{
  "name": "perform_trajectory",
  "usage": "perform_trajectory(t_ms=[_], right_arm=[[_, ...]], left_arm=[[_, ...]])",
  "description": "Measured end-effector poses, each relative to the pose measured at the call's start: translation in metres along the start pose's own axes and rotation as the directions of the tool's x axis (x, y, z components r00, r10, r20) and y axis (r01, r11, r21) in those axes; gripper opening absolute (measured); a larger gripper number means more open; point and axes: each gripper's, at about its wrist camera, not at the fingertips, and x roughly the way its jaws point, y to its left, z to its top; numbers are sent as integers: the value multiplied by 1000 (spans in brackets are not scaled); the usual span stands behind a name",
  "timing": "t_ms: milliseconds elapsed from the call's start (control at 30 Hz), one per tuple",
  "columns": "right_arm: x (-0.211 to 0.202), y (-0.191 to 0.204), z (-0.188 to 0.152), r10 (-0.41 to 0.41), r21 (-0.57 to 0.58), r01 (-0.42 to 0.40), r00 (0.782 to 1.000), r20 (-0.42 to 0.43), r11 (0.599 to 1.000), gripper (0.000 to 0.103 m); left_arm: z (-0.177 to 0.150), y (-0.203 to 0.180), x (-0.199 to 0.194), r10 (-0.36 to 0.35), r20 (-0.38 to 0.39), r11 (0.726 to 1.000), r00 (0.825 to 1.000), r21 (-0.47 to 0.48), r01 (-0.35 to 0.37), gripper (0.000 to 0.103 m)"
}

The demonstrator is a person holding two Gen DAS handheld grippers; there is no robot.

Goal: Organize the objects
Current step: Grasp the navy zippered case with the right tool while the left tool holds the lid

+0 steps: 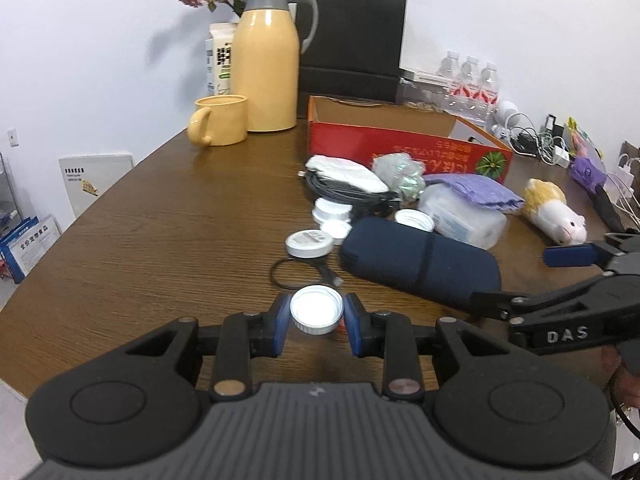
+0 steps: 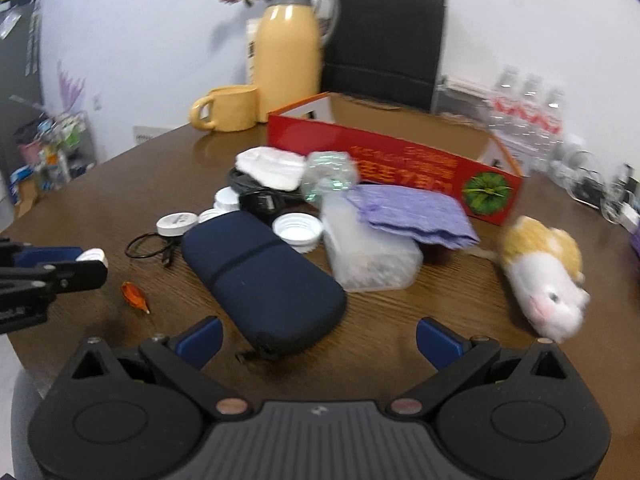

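Observation:
My left gripper [image 1: 317, 319] is shut on a white bottle cap [image 1: 317, 309], held a little above the brown table [image 1: 160, 248]; the same cap [image 2: 93, 257] shows at the left edge of the right wrist view. My right gripper [image 2: 318, 340] stands wide open over the near end of a dark blue zip case [image 2: 260, 276], touching nothing. Behind the case lie more white caps [image 1: 310, 243], a clear plastic box [image 2: 368, 256] under a purple cloth [image 2: 416, 216], a black cable [image 1: 304, 272] and a plush toy [image 2: 544, 276]. An open red cardboard box [image 1: 400, 148] stands further back.
A yellow jug [image 1: 266, 64] and yellow mug [image 1: 220, 120] stand at the back left, a black paper bag [image 1: 352, 44] behind the red box. Water bottles [image 1: 472, 80] and chargers crowd the back right. A small orange wrapper [image 2: 134, 296] lies near the table's front left.

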Motion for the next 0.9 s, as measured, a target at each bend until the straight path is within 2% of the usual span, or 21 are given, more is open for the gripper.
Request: perform_trajectory(t_ms=[267, 333, 367, 533, 767, 900], right_arm=[[37, 6, 18, 103, -37, -105, 994, -47, 994, 103], [41, 7, 19, 134, -27, -135, 990, -53, 990, 95], [43, 8, 19, 132, -23, -133, 989, -63, 991, 89], [36, 9, 12, 108, 10, -107, 992, -59, 994, 87], [18, 21, -3, -12, 141, 21, 998, -60, 990, 86], [17, 23, -4, 9, 120, -3, 998, -55, 993, 88]], left_arm=[[0, 22, 1, 18, -17, 999, 1000, -34, -19, 29], [0, 24, 1, 19, -18, 999, 1000, -39, -20, 29], [-1, 26, 0, 19, -18, 999, 1000, -41, -20, 29], [-1, 31, 0, 20, -19, 998, 1000, -51, -21, 29], [-6, 34, 1, 10, -27, 998, 1000, -62, -11, 29], [-8, 35, -3, 5, -19, 998, 1000, -59, -6, 29]])
